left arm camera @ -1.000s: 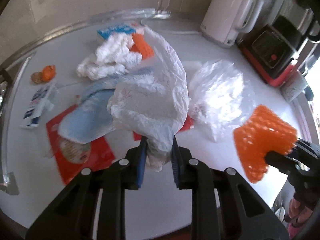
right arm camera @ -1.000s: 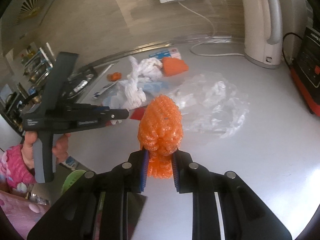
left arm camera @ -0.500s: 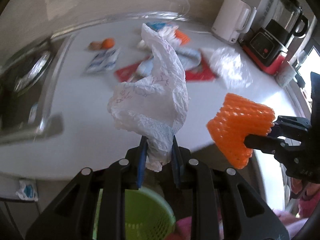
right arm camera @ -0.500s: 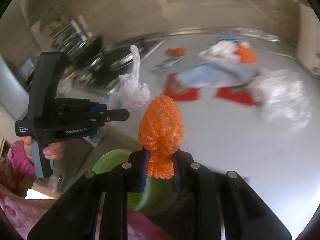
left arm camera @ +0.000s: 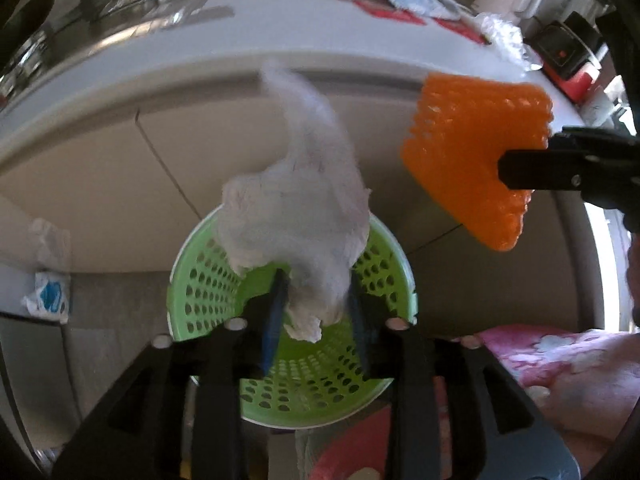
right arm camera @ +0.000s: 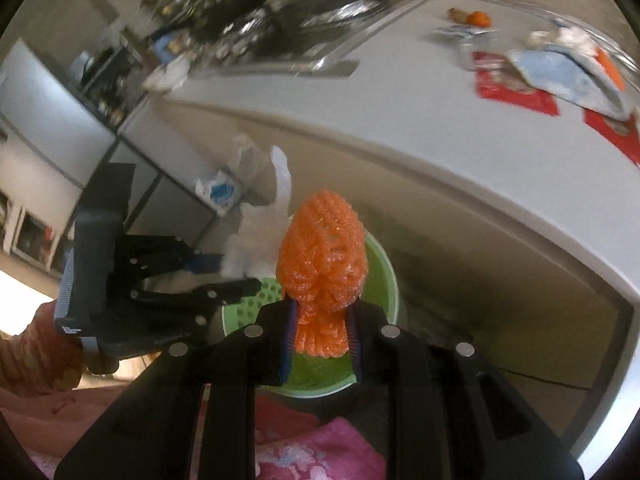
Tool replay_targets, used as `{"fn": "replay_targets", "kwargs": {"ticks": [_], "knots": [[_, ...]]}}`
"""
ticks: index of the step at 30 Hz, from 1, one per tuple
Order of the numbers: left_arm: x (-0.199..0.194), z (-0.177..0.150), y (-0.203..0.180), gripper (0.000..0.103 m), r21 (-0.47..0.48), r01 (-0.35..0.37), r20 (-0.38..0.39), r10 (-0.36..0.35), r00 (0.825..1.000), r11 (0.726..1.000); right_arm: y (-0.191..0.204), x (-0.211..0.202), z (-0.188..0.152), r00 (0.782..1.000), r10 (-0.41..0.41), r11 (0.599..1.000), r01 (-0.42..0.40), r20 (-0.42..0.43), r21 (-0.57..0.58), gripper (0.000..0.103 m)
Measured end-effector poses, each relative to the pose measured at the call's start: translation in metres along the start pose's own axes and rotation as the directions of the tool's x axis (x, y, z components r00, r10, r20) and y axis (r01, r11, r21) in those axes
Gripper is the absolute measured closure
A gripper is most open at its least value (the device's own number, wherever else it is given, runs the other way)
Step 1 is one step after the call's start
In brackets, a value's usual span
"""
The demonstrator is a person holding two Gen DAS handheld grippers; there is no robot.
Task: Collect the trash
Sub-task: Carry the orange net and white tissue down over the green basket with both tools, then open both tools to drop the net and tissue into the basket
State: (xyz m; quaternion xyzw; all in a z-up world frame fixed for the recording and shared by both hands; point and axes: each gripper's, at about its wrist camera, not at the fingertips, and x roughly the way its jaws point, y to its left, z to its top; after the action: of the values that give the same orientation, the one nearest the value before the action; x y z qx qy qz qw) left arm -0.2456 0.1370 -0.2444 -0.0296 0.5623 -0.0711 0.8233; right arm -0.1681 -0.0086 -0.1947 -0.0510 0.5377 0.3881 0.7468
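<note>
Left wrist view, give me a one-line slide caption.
Left gripper opening around a white bag over the green basket; right gripper holds orange netting.

The bin was partly hidden behind the tissue and the left gripper; its floor could not be seen. The tissue was motion-blurred, so whether the opening jaws touched it was unclear. The counter litter was smeared and cut off at the frame edge. The right gripper ran out of frame.

Home kitchen: sink, white countertop, blender.
</note>
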Motion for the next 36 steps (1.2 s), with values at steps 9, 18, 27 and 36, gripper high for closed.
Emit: {"fn": "replay_targets", "kwargs": {"ticks": [9,18,27,36], "knots": [[-0.008,-0.024,0.015,0.036,-0.156,-0.070,0.057,0.080,0.995,0.985,0.010,0.053,-0.004,0.995,0.016,0.999,-0.021,-0.095,-0.045,0.078],[-0.040,-0.031,0.021,0.022,-0.243,-0.135,0.135,0.171,0.976,0.961,0.028,0.096,-0.003,0.985,0.048,0.991,-0.068,-0.166,-0.117,0.058],[-0.055,-0.005,0.006,0.020,-0.175,-0.159,0.160,0.188,0.969,0.972,0.005,0.067,0.008,0.996,0.030,0.999,-0.031,-0.079,-0.015,0.033],[-0.047,0.086,-0.058,0.015,0.031,-0.110,0.242,0.099,0.965,0.993,-0.075,-0.060,0.020,0.952,-0.228,0.970,0.205,0.202,0.128,0.023]]}}
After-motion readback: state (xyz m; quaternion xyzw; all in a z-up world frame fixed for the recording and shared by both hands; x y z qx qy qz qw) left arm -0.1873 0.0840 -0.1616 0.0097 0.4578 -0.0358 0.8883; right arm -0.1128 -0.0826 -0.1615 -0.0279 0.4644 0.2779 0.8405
